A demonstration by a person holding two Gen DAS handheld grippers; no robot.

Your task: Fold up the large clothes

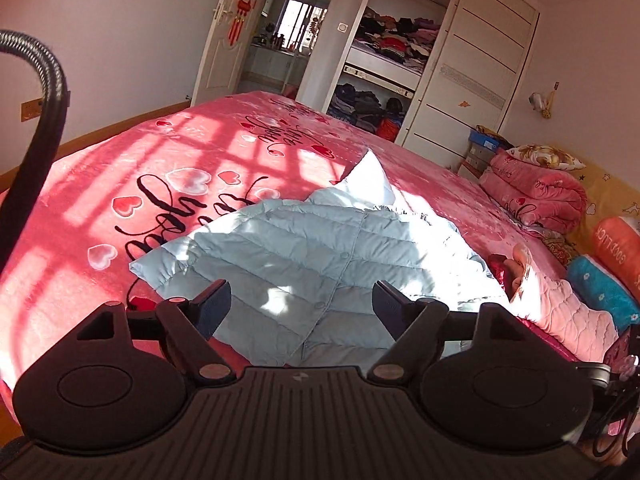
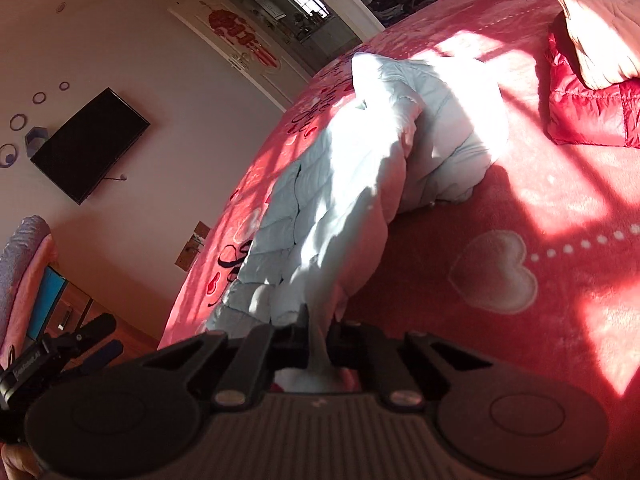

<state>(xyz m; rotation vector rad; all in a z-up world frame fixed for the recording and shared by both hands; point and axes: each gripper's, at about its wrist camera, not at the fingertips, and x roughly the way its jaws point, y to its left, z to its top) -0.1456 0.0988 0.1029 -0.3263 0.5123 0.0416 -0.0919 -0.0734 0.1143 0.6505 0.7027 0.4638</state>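
Observation:
A light blue quilted down jacket (image 1: 304, 256) lies on the pink heart-print bedspread (image 1: 120, 168), button front up, partly in sunlight. My left gripper (image 1: 302, 304) is open and empty, hovering just above the jacket's near hem. In the right wrist view the jacket (image 2: 340, 184) stretches away across the bed. My right gripper (image 2: 319, 336) is shut on a pinched fold of the jacket's edge, lifting it slightly off the bedspread (image 2: 520, 280).
A red down jacket (image 2: 588, 112) with a pale garment on it lies at the right. Rolled pink quilts and pillows (image 1: 536, 192) line the headboard side. An open wardrobe (image 1: 384, 60), a door and a wall TV (image 2: 90, 144) stand beyond the bed.

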